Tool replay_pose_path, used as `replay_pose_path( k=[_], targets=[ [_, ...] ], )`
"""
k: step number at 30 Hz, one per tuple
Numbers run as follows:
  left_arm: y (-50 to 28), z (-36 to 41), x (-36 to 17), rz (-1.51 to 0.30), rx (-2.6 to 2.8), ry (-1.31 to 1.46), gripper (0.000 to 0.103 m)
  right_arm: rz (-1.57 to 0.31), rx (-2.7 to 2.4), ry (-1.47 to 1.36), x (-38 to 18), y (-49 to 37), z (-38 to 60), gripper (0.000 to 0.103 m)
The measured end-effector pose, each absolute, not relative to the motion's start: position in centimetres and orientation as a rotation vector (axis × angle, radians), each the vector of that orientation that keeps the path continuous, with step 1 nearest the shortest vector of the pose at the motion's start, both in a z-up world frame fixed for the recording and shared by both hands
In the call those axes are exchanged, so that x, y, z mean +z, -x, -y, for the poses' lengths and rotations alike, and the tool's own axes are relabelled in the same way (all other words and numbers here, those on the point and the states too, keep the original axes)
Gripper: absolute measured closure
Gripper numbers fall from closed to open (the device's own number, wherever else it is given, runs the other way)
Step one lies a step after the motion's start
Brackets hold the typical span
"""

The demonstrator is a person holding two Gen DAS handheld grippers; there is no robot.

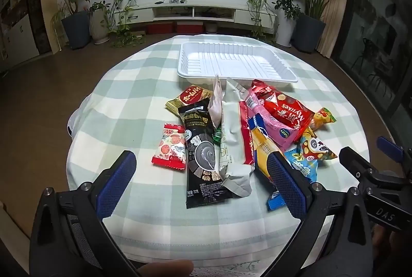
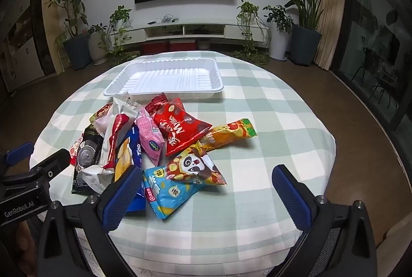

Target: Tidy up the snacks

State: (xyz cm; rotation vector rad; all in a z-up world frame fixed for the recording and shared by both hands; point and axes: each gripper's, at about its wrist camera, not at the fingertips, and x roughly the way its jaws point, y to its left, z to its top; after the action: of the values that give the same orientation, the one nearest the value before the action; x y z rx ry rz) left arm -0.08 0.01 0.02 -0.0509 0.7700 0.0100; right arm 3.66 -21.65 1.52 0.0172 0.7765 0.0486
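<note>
Checked tablecloth (image 1: 123, 102) carries a white plastic tray (image 1: 260, 76); snack packets (image 2: 180, 132) heap just before it, left gripper (image 1: 203, 171) and right gripper (image 2: 206, 181) both spread open, empty.

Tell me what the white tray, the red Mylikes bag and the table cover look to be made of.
Tray: likely thin moulded plastic, semi-gloss; ribbed floor and walls, rolled rim.
Mylikes bag: apparently glossy plastic or foil film; sharp highlights, crinkles, crimped ends.
Table cover: woven cloth, matte; green-and-white check, stitched hem at the near edge, soft folds over the table's edge.
</note>
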Motion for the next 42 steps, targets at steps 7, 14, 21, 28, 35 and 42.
replay_pose_path(
  k=[7,14,21,28,35,42],
  targets=[
    [0.07,-0.06,0.03,-0.773,0.007,0.060,0.000,-0.773,0.048,-0.017,1.41,-3.64,21.67,0.000],
    [0.09,-0.10,0.02,-0.775,0.005,0.063,0.000,-0.773,0.046,-0.013,1.41,-3.56,21.58,0.000],
    [0.29,-0.41,0.35,-0.776,0.004,0.065,0.000,-0.774,0.046,-0.012,1.31,-3.58,21.53,0.000],
    [0.17,-0.31,0.08,-0.777,0.002,0.068,0.000,-0.776,0.046,-0.012,1.30,-3.59,21.48,0.000],
    [0.18,-0.26,0.00,-0.778,0.002,0.069,0.000,-0.778,0.049,-0.010,1.05,-3.41,21.22,0.000],
    [0.21,-0.31,-0.02,-0.780,0.001,0.070,0.000,-0.781,0.048,-0.010,0.88,-3.53,20.93,0.000]
  ],
)
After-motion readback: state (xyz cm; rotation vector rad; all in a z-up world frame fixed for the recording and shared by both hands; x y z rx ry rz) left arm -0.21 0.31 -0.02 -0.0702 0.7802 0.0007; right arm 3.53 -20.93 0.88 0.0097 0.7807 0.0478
